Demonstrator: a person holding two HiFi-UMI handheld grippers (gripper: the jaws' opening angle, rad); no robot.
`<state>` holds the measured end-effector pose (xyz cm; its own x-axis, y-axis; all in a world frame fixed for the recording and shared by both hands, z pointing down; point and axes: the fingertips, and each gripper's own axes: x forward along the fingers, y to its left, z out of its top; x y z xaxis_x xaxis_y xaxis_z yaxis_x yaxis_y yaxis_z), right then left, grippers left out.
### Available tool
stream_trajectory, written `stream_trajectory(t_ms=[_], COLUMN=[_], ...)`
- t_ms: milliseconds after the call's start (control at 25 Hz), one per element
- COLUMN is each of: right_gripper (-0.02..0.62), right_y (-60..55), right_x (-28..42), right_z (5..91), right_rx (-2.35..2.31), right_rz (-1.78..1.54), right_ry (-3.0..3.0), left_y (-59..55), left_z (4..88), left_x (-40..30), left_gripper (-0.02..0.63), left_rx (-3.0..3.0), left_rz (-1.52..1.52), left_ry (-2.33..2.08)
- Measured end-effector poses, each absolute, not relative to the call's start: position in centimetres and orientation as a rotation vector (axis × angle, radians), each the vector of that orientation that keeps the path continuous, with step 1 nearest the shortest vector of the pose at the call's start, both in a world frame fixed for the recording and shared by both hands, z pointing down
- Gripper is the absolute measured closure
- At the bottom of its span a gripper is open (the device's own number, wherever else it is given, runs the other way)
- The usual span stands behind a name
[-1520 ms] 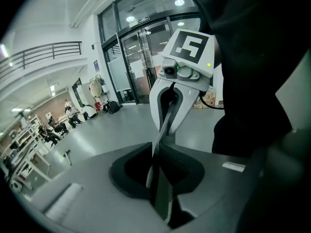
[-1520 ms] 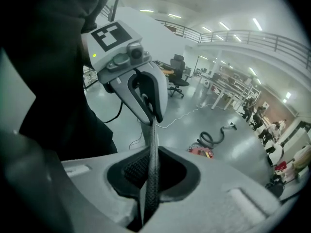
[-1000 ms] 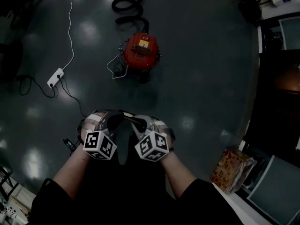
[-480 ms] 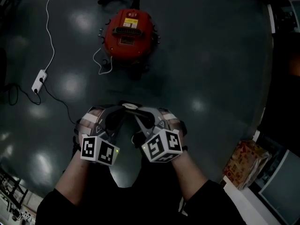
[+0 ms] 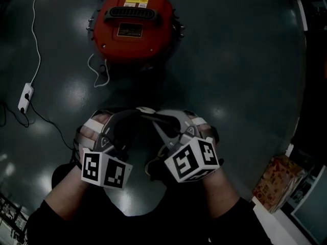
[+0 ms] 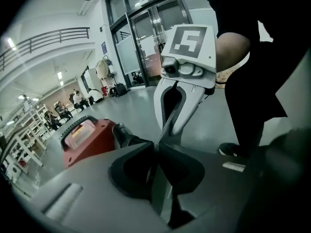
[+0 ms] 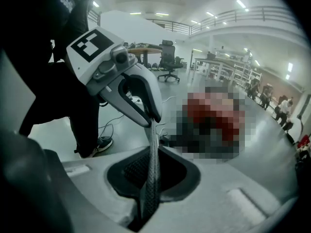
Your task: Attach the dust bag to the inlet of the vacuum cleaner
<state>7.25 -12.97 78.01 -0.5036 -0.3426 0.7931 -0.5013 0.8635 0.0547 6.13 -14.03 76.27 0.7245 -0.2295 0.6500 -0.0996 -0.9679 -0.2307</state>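
The red vacuum cleaner [image 5: 134,22] stands on the dark floor at the top of the head view, and shows at the left of the left gripper view [image 6: 90,140]. In front of it the two grippers are held close together, tips almost touching. Between them hangs the dark dust bag [image 5: 139,146], with a pale bit at its top edge. My left gripper [image 5: 134,115] is shut on a thin grey edge of the bag [image 6: 160,178]. My right gripper [image 5: 153,118] is shut on a dark textured edge of the bag [image 7: 151,178]. The vacuum's inlet is not visible.
A white power strip [image 5: 25,93] and its cable [image 5: 37,29] lie on the floor at the left. A pale cord [image 5: 99,75] loops beside the vacuum. A colourful package [image 5: 276,180] sits at the lower right. The person's shoe [image 6: 233,150] is close behind the grippers.
Both grippers have sunk toward the floor and come closer to the vacuum, which now fills the top of the head view. Both still hold the bag.
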Motion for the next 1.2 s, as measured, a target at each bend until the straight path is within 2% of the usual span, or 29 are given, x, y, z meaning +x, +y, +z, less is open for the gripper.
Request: stream_trajectory(t_ms=[240, 480, 880, 1080, 1200], right_gripper=[0.569, 0.568, 0.546, 0.512, 0.518], right_y=[-14.9, -16.4, -18.4, -19.3, -19.9], right_x=[7.9, 9.1, 9.7, 10.5, 10.4], right_z=[79.5, 78.7, 79.7, 79.1, 78.7], right_rx=[0.628, 0.626, 0.670, 0.690, 0.716], right_rz=[0.254, 0.138, 0.166, 0.102, 0.103], right_ry=[-2.190, -2.190, -2.232, -2.230, -2.223], left_y=[-15.7, -16.8, -19.1, -19.7, -19.9], left_z=[78.1, 77.5, 78.3, 78.4, 78.5], left_x=[7.2, 7.9, 8.6, 8.6, 7.9], left_gripper=[0.561, 0.569, 0.557, 0.554, 0.552], left_rx=[-2.726, -2.695, -2.694, -2.758, -2.820], left_rz=[-0.973, -0.879, -0.879, -0.864, -0.852], left_ry=[0.198, 0.224, 0.240, 0.233, 0.223])
